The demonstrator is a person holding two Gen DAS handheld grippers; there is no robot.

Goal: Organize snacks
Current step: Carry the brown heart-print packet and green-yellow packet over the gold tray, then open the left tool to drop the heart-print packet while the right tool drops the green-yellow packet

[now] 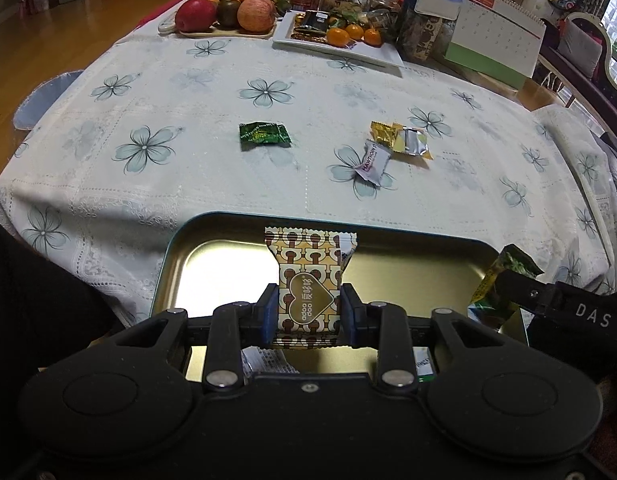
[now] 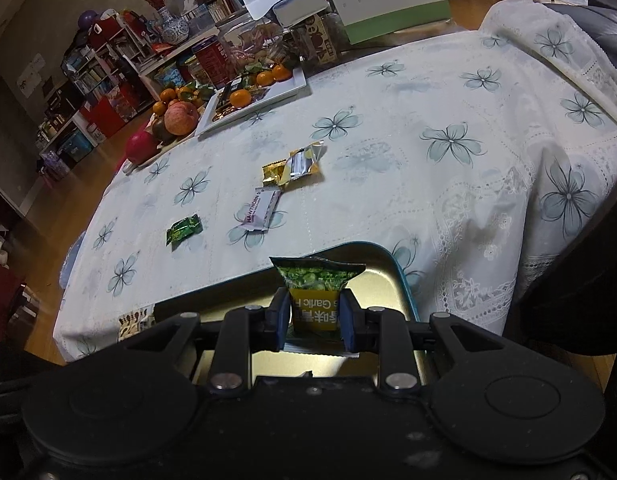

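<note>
My left gripper (image 1: 308, 312) is shut on a brown patterned snack packet (image 1: 308, 276) and holds it upright over the gold tin tray (image 1: 212, 256). My right gripper (image 2: 314, 320) is shut on a green pea snack packet (image 2: 318, 292) over the same tray's (image 2: 380, 276) right corner; that gripper and packet (image 1: 504, 276) show at the right of the left wrist view. On the cloth lie a small green candy (image 1: 264, 134) (image 2: 183, 229), a white hawthorn packet (image 1: 374, 160) (image 2: 262, 208) and a gold and silver wrapper (image 1: 404, 140) (image 2: 298, 164).
A white plate with tangerines and sweets (image 1: 372, 54) (image 2: 284, 90), a fruit tray with apples (image 1: 224, 32), jars, a tissue box and a desk calendar (image 1: 496, 36) stand at the table's far side. The flowered tablecloth (image 1: 188, 92) covers the table.
</note>
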